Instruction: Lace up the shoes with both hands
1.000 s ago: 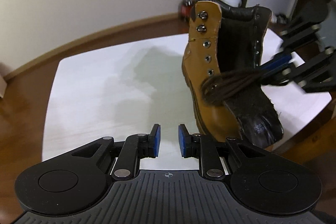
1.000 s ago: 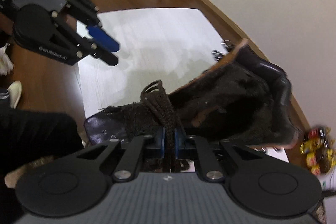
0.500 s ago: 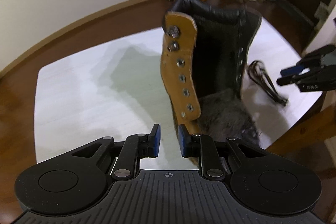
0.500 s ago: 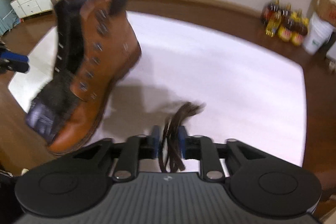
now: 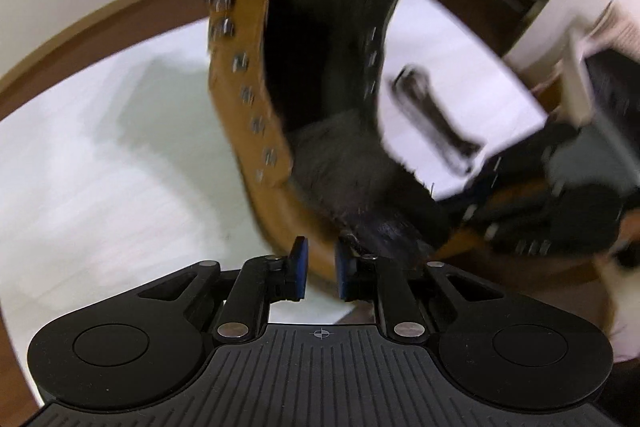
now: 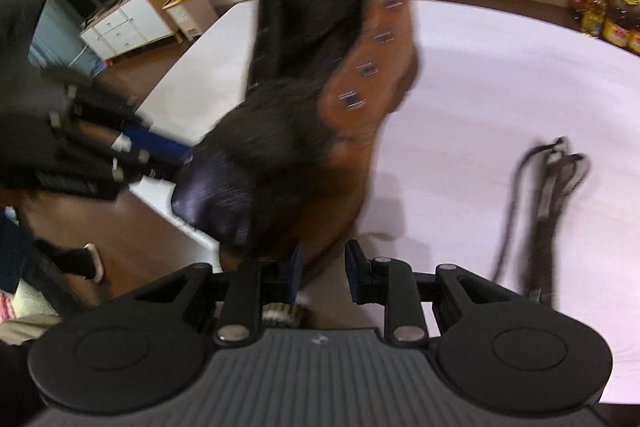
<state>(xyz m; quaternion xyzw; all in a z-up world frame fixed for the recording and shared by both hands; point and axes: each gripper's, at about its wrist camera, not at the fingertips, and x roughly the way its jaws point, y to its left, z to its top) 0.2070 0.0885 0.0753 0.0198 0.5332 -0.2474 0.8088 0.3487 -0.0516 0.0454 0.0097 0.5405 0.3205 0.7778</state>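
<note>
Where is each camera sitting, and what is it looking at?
Left wrist: sits on the left hand-held gripper, looking down over its open blue pads at the boot's toe; the right hand-held gripper shows at right.
Right wrist: sits on the right hand-held gripper, also facing the toe, pads apart; the left one shows blurred at left.
Both share: the tan boot, its unthreaded lace lying on the white table.

Both wrist views—close, downward—share boot (image 5: 320,131).
</note>
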